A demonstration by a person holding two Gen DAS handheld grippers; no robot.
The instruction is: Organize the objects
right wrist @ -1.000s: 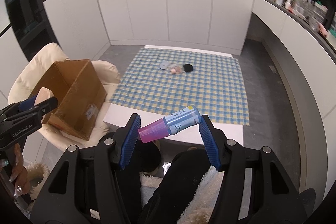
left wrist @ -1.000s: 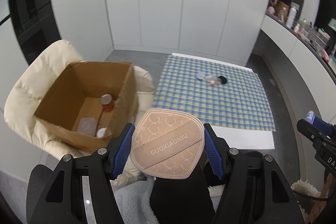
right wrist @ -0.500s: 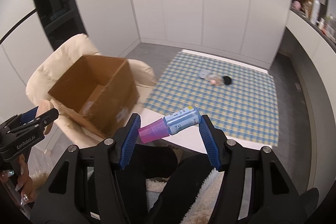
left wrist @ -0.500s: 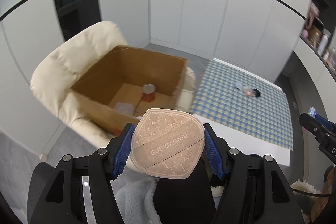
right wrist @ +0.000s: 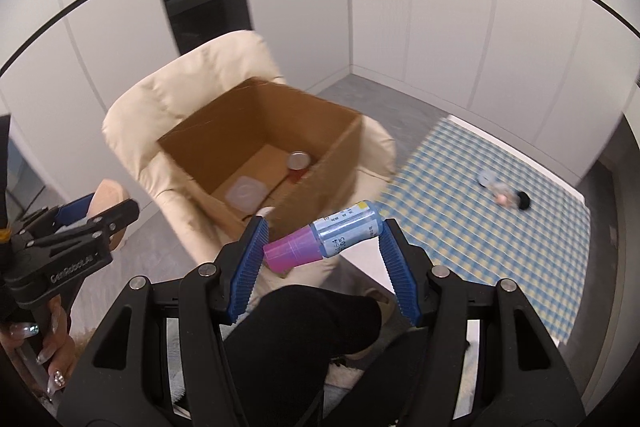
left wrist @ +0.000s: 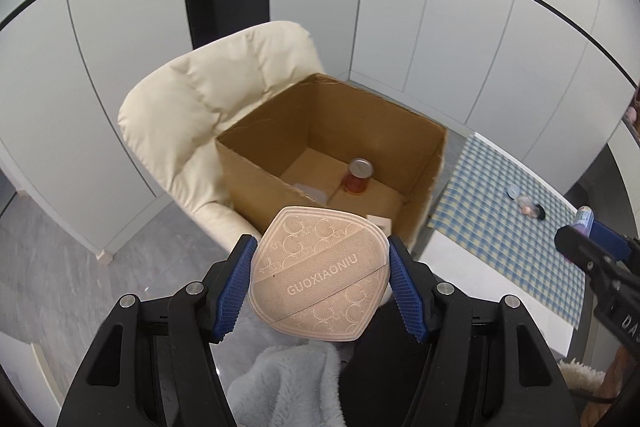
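Note:
My left gripper (left wrist: 320,267) is shut on a beige embossed powder puff (left wrist: 318,275), held just in front of an open cardboard box (left wrist: 424,151) that rests on a cream armchair (left wrist: 200,99). A small red can (left wrist: 357,177) and a clear lid (right wrist: 244,193) lie inside the box. My right gripper (right wrist: 322,241) is shut on a blue bottle with a pink cap (right wrist: 332,235), lying crosswise between the pads, to the right of the box (right wrist: 332,163). The left gripper (right wrist: 92,219) shows at the left edge of the right wrist view.
A blue-and-yellow checked cloth (right wrist: 500,227) covers a low white table (left wrist: 460,255) to the right, with a few small items (right wrist: 504,193) on it. White cabinet walls stand behind. The person's dark trousers (right wrist: 304,331) and fluffy clothing (left wrist: 288,379) fill the bottom.
Both grippers have swung left toward the armchair and rolled. The box now sits central and larger in both views, and the checked cloth has slid to the right edge. Both grips are unchanged.

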